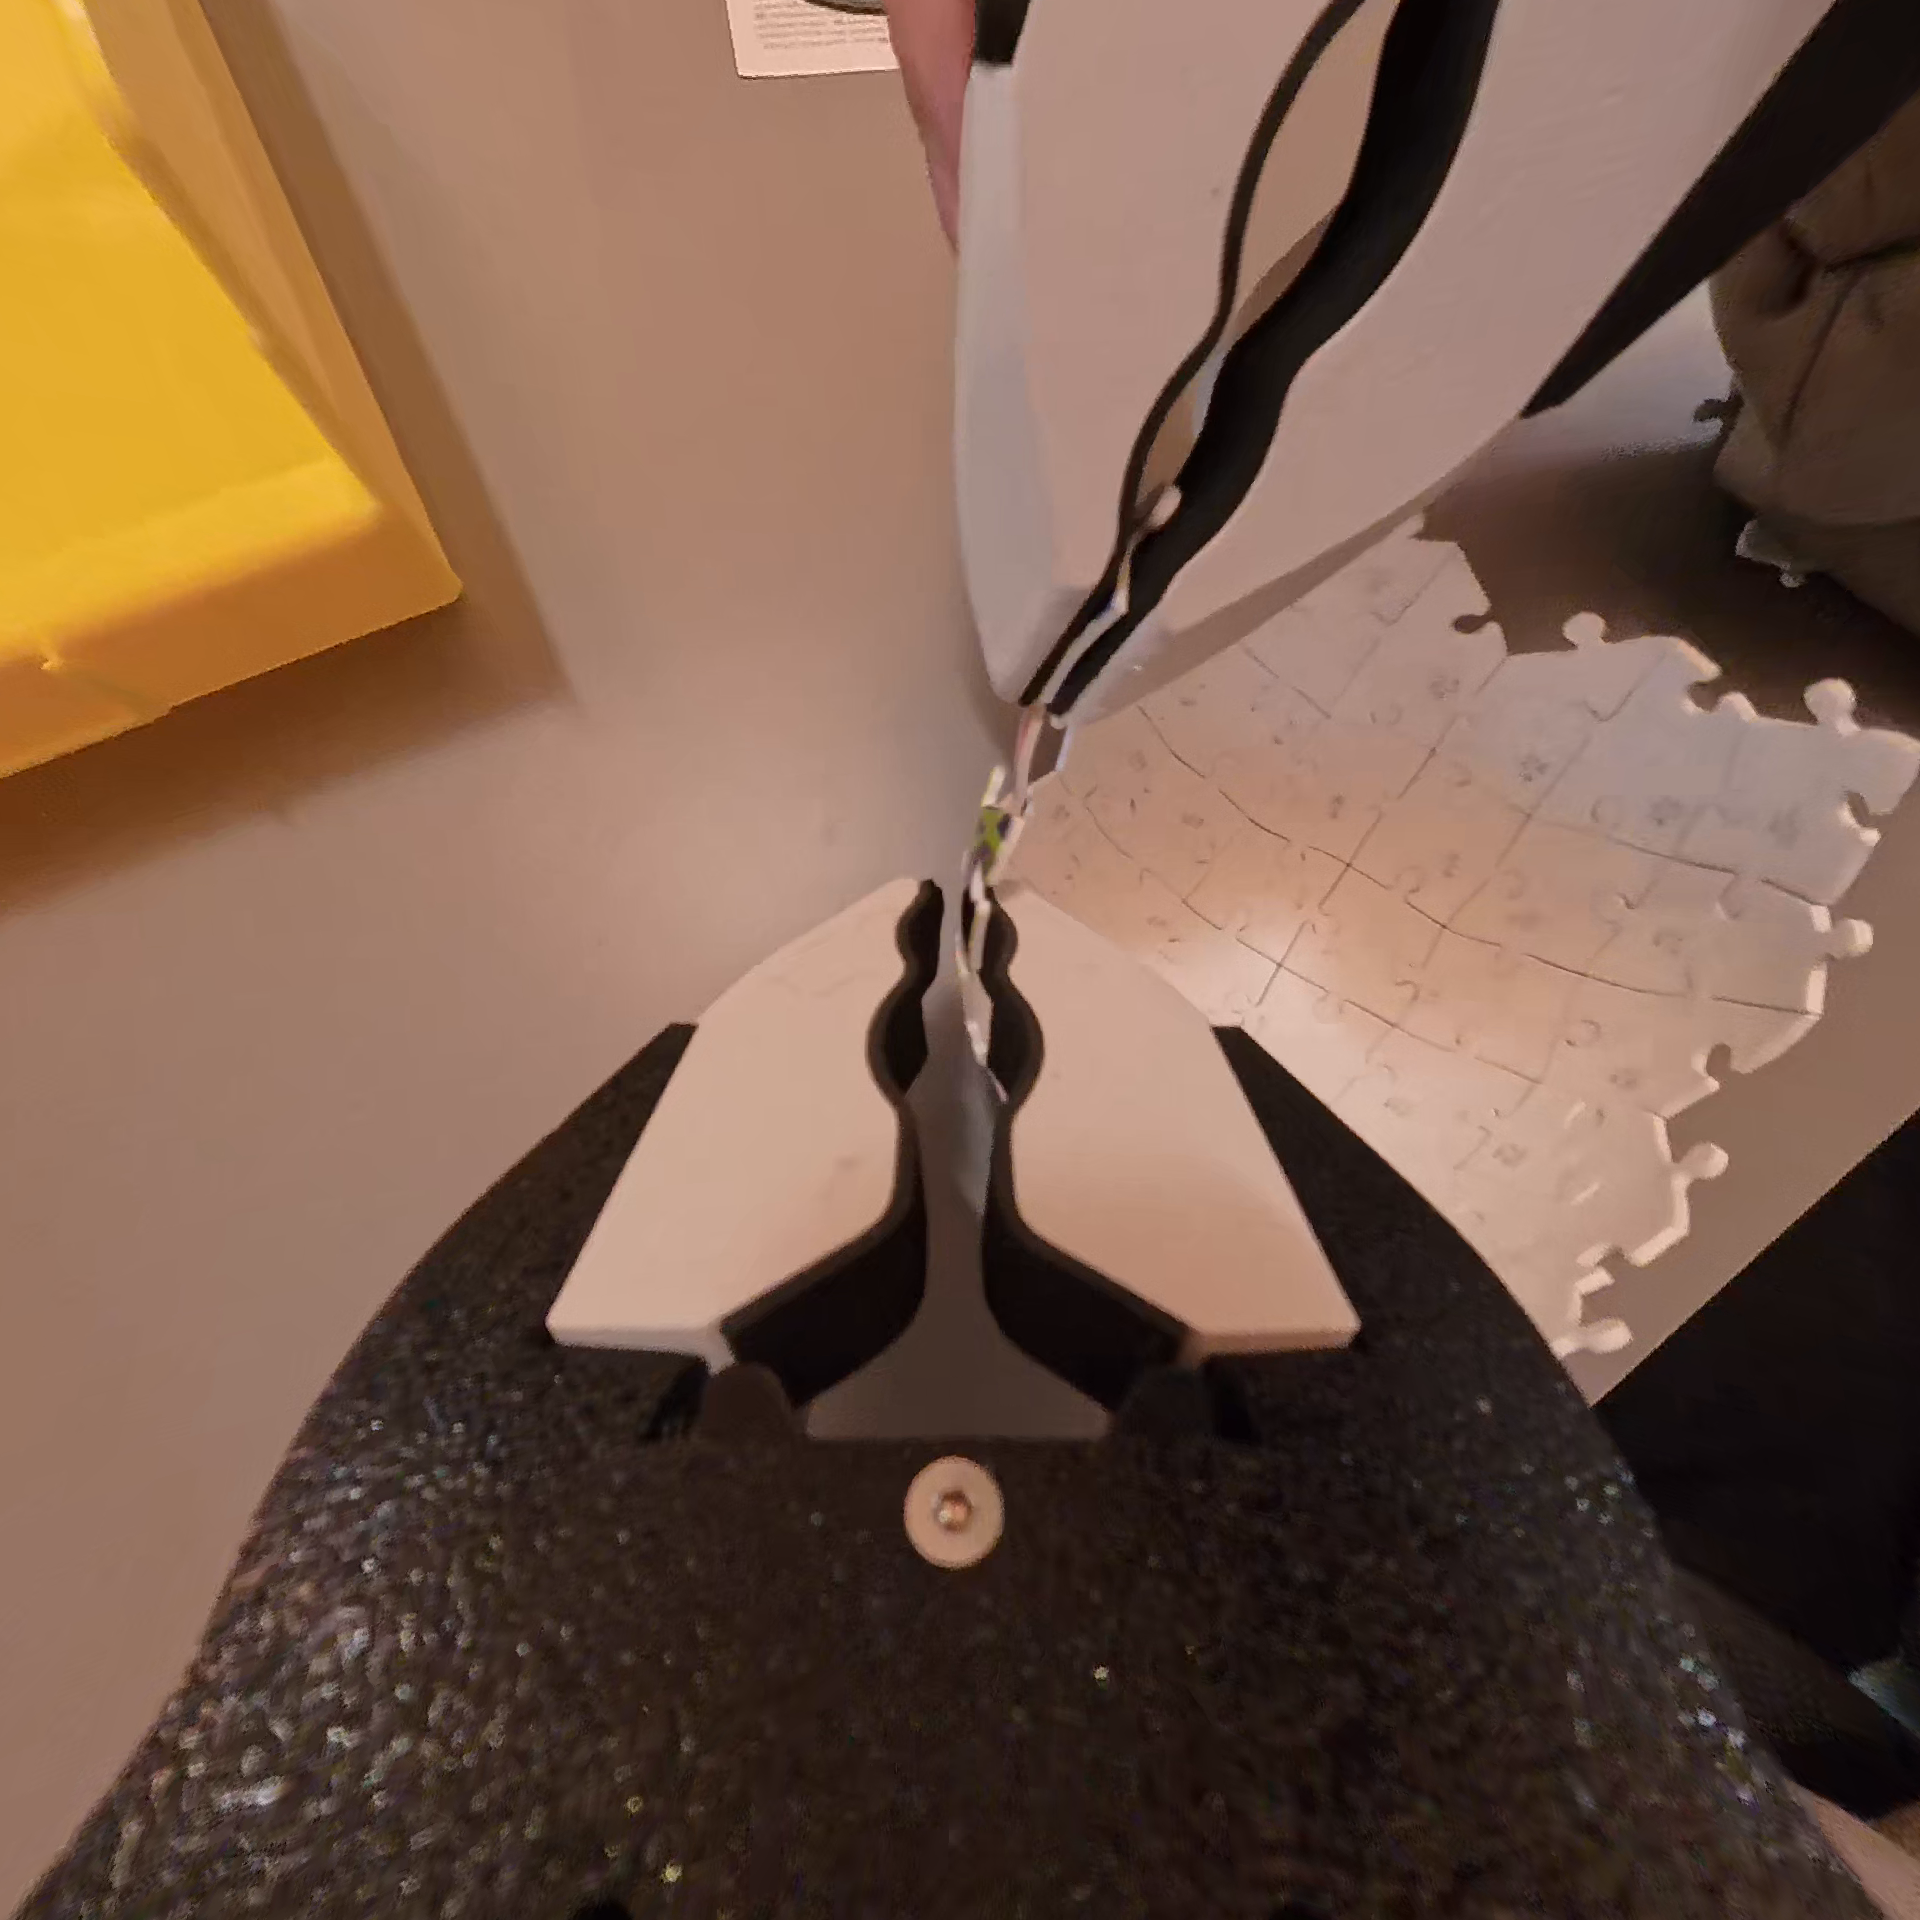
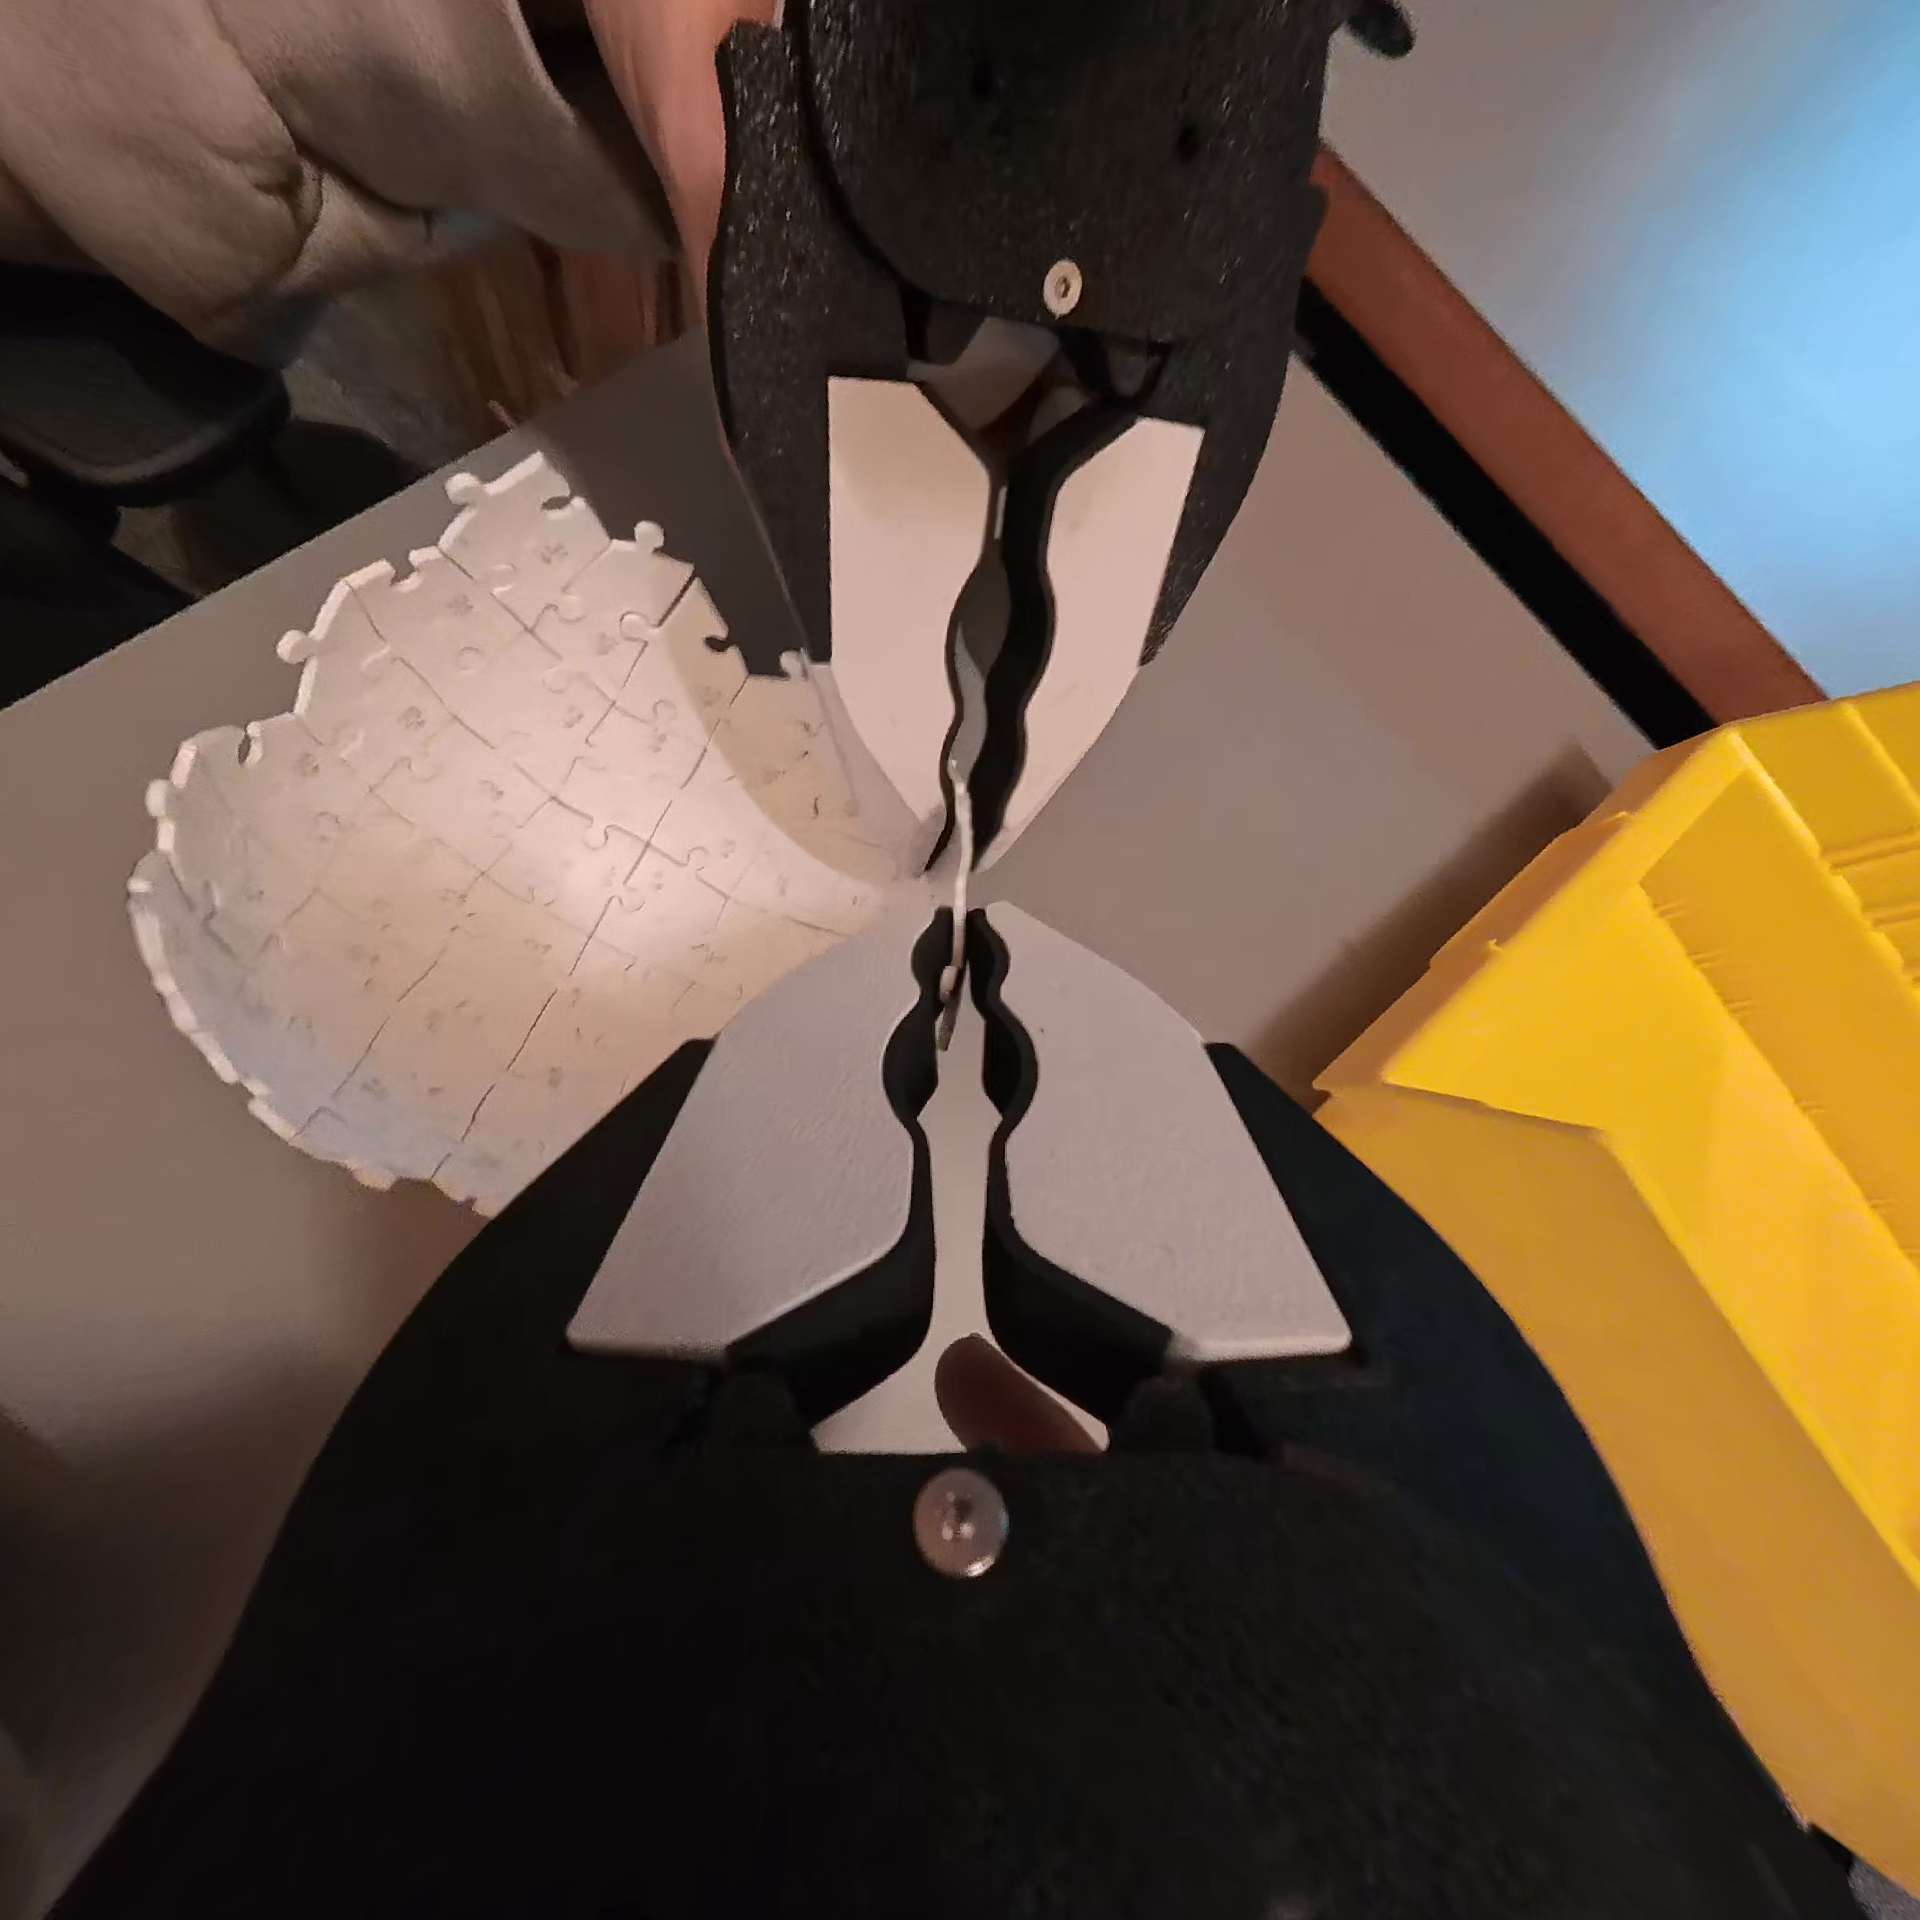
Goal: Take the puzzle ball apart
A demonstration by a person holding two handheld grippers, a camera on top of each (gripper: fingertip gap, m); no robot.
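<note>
Two tools, left tool and right tool, clamped on small puzzle strip; half-shell on desk still assembled.

Both claws, left and right, pinch puzzle shell rim (edge-on).

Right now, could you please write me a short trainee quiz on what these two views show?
1. True or false: both grippers pinch the same strip of puzzle pieces.
2. Which colour is the bin? A red, B yellow, C blue.
3. Fill in: the open puzzle shell lies on the ____.

Key:
1. True; the left gripper and the right gripper each clamp an end of the strip.
2. B.
3. Table.
</note>
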